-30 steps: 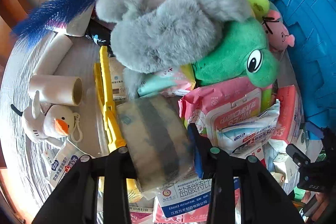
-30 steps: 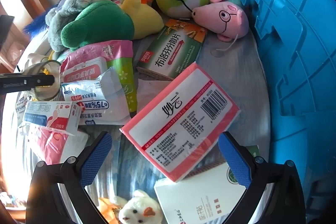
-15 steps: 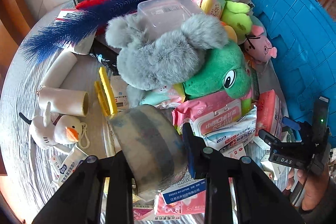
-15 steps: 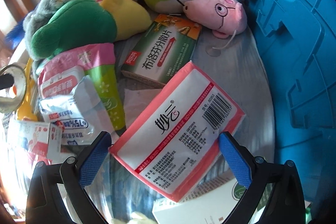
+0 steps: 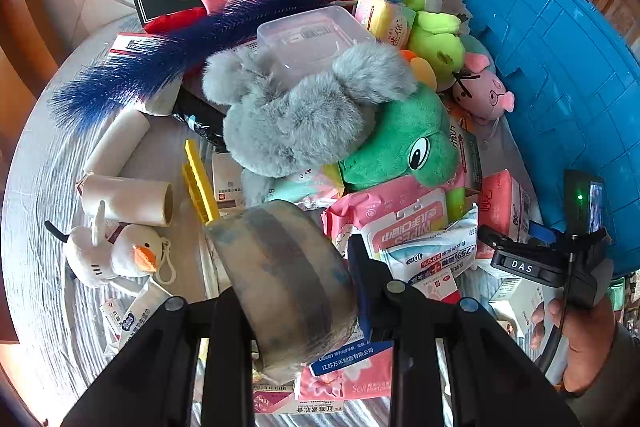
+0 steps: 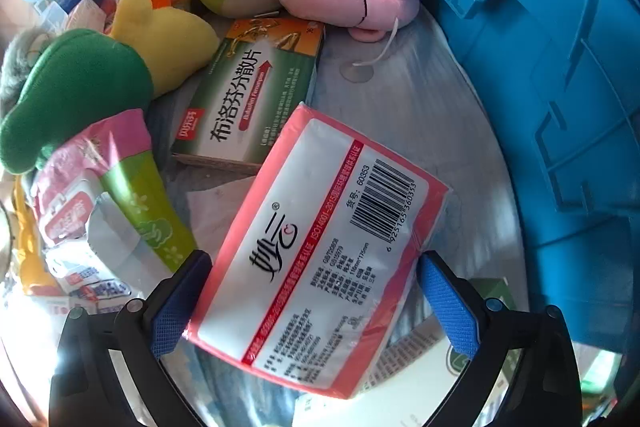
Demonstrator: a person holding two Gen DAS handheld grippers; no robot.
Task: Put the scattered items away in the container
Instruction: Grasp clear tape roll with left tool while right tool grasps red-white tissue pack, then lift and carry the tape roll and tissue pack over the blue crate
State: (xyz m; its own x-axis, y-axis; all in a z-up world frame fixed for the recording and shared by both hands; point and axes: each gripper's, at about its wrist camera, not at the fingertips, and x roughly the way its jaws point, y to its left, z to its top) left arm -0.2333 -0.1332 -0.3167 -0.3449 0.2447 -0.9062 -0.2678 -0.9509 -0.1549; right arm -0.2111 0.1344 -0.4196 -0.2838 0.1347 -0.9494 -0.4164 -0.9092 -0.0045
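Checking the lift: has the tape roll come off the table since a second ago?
Yes. The tape roll, gripped by the left gripper, has risen: the yellow clip it covered now lies clear below it.

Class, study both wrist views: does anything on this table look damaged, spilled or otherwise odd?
Nothing looks spilled or broken. The oddest thing is the tape roll: grey, smudged and worn, clamped in the left gripper. The clear plastic box perches tilted on the grey plush toy.

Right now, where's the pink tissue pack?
Right wrist view, bottom centre: the pink tissue pack lies tilted between the right tongs' open pads, overlapping the green medicine box, with the blue crate to its right.
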